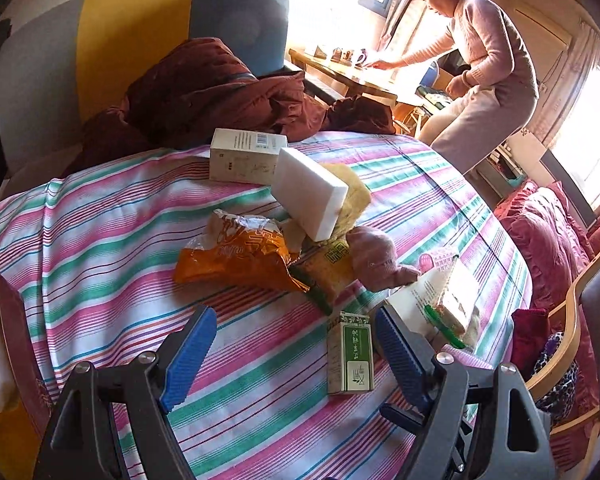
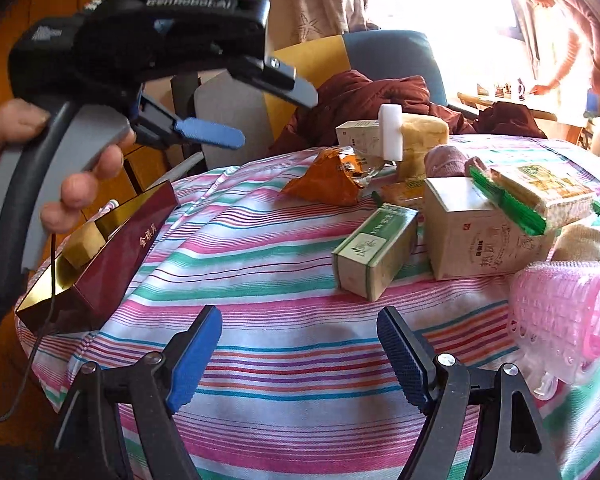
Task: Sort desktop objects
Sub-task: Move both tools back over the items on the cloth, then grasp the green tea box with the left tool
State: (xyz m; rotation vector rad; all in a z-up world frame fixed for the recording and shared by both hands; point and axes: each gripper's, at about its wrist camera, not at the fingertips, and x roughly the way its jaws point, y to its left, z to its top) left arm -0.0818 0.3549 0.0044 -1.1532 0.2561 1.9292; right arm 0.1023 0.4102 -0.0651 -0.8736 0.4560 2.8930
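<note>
Blue-padded fingers (image 1: 188, 360) of the left gripper (image 1: 296, 356) stand spread wide with nothing between them, hovering over the striped cloth (image 1: 100, 248); the right gripper (image 2: 300, 356) is likewise spread and empty above the same cloth.

Nearest the left gripper's right-hand finger lies a small green-and-white box (image 1: 350, 354), flat on the cloth. A closing grip from this angle could catch only its corner and spin it, or pinch loose cloth along with it and drag the pile.

Beyond it the heap is risky. A white foam block (image 1: 310, 194) leans tilted against a yellow sponge (image 1: 354, 196), above an orange snack bag (image 1: 236, 258) and a pink knitted piece (image 1: 374, 258). Pulling any lower item would probably topple the block.

In the right wrist view a green-edged packet (image 2: 536, 196) rests across a larger cream box (image 2: 472, 232), and a pink hair roller (image 2: 564, 320) lies near the cloth's edge, round enough to roll off if nudged.

A maroon tray box (image 2: 112, 256) holding a sponge piece sits at the left, just under the left gripper; an arm swinging toward it could clip its rim.
</note>
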